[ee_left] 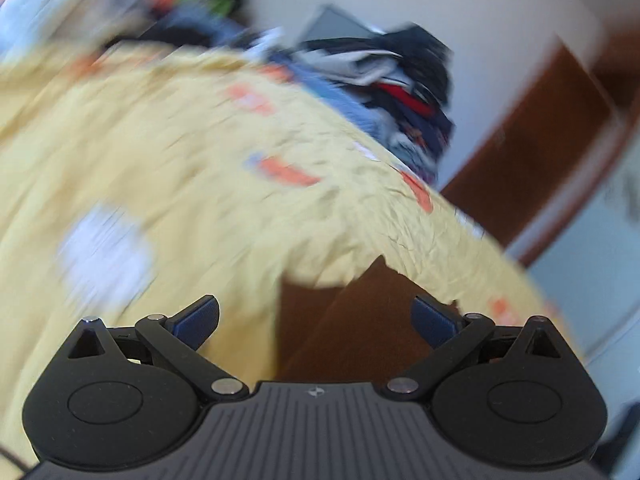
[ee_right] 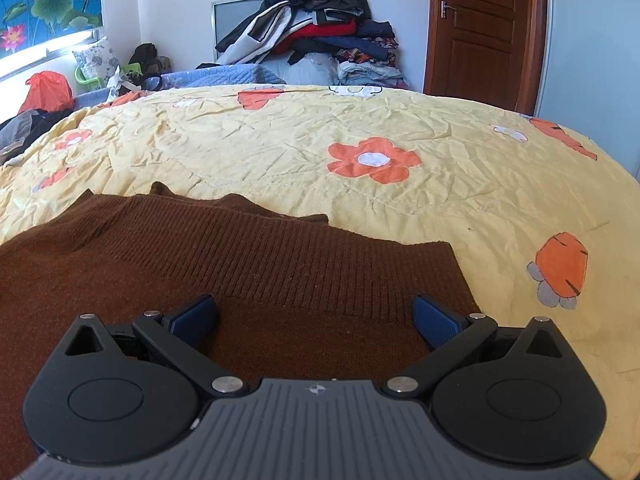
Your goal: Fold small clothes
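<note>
Yellow floral bedspread (ee_right: 280, 148), brown knit sweater (ee_right: 240, 264), both hand-held grippers gaping

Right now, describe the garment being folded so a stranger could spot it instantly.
A yellow quilt with orange flowers covers the bed. At its near edge, under the open right gripper, lies a brown knit sweater: the only plain, ribbed, dark piece on the quilt.

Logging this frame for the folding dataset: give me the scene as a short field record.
garment: brown knit sweater, lying spread on the bed, ribbed hem toward the camera
surface: yellow quilt with orange flowers
right tongs: open, over the sweater, holding nothing
left tongs: open, empty, view motion-blurred
background: pile of clothes at the far end of the bed, wooden door shut
folding state: no fold clearly visible yet
</note>
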`<state>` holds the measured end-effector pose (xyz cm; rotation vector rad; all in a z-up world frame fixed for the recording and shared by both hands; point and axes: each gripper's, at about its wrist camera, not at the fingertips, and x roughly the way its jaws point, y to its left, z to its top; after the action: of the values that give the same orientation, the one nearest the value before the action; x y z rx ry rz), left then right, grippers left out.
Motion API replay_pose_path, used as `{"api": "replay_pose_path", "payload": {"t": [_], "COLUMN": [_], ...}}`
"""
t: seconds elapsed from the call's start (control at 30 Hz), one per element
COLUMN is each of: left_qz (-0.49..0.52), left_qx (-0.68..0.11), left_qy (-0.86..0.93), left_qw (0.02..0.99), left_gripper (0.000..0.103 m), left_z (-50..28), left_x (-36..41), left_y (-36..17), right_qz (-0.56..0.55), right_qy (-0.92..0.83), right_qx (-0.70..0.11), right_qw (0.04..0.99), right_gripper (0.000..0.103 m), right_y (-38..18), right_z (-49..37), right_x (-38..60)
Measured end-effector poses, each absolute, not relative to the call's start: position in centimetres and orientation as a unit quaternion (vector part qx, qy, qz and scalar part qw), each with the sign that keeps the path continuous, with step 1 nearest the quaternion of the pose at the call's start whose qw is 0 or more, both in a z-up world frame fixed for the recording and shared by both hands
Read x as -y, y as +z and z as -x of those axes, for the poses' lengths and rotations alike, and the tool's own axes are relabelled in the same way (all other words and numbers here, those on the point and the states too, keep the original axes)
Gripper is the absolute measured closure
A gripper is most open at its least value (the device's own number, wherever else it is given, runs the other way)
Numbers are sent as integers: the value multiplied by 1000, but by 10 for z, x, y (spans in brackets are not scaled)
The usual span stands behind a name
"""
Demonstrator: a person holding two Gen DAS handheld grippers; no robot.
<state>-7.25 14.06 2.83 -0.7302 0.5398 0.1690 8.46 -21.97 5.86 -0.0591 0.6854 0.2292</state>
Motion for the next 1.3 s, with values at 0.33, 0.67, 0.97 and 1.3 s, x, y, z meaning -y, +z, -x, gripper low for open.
{"api": "replay_pose_path", "payload": {"t": [0.33, 0.67, 0.97, 1.3], "left_qz": [399, 494, 531, 92], "left_qx": [-297, -334, -355, -318], "left_qy": [36, 30, 68, -6], "left_qw": [867, 802, 766, 943], "left_gripper": [3, 57, 84, 93], "left_z": [98, 85, 76, 58], "left_x": [-122, -125, -137, 22], "left_y": [9, -6, -15, 69], "right_qz": [17, 0, -11, -129], "right_qy": [115, 120, 123, 161], "right_qx": [-332, -327, -325, -348], "right_qw": [936, 937, 938, 915], "right_gripper": [0, 0, 0, 0], "right_y": [59, 60, 61, 76], "right_z": [-82, -80, -79, -82], "right_x": [222, 226, 228, 251]}}
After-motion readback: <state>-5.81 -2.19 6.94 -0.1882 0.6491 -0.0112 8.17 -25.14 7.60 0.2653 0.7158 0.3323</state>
